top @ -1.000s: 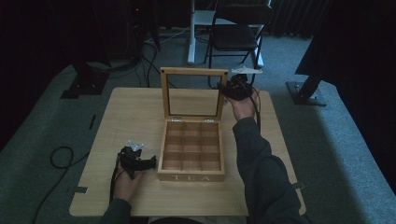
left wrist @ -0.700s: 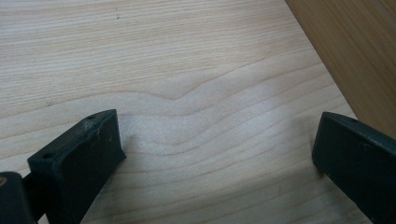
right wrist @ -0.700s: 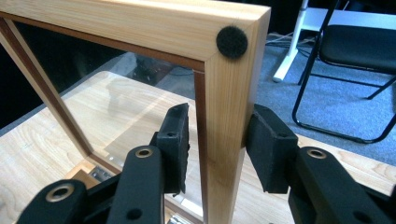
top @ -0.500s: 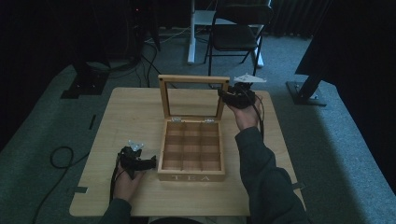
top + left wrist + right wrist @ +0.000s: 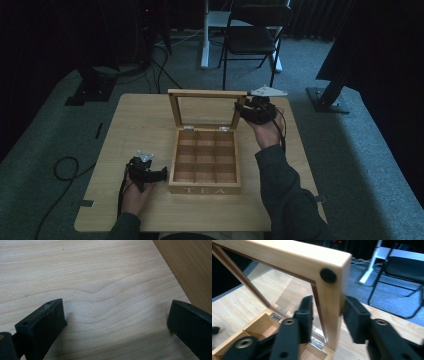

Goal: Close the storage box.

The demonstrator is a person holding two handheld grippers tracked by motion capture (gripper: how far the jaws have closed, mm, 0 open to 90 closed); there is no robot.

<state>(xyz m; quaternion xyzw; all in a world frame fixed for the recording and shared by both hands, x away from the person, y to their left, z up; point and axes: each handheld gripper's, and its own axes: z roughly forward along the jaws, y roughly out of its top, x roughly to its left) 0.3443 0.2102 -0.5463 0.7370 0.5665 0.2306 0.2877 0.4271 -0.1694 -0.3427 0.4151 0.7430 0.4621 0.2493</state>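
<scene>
A wooden tea box (image 5: 205, 189) with several empty compartments sits mid-table. Its glass-paned lid (image 5: 207, 93) stands raised on the back hinges. My right gripper (image 5: 245, 111) is shut on the lid's right side rail. In the right gripper view the jaws of that gripper (image 5: 327, 315) clamp the pale rail of the lid (image 5: 287, 252) from both sides, just below a black bumper dot. My left gripper (image 5: 160, 174) rests on the table just left of the box, open. In the left gripper view this gripper (image 5: 115, 320) has only bare wood between its jaws, with the box wall (image 5: 190, 267) at upper right.
The light wooden table (image 5: 140, 125) has free room left and right of the box. Beyond the far edge stand a black chair (image 5: 255, 35) and a stand base (image 5: 327, 100). A cable loop (image 5: 65, 167) lies on the carpet at left.
My right gripper has drawn the lid's top edge toward the person, so the lid leans more forward than before. The left gripper has stayed put.
</scene>
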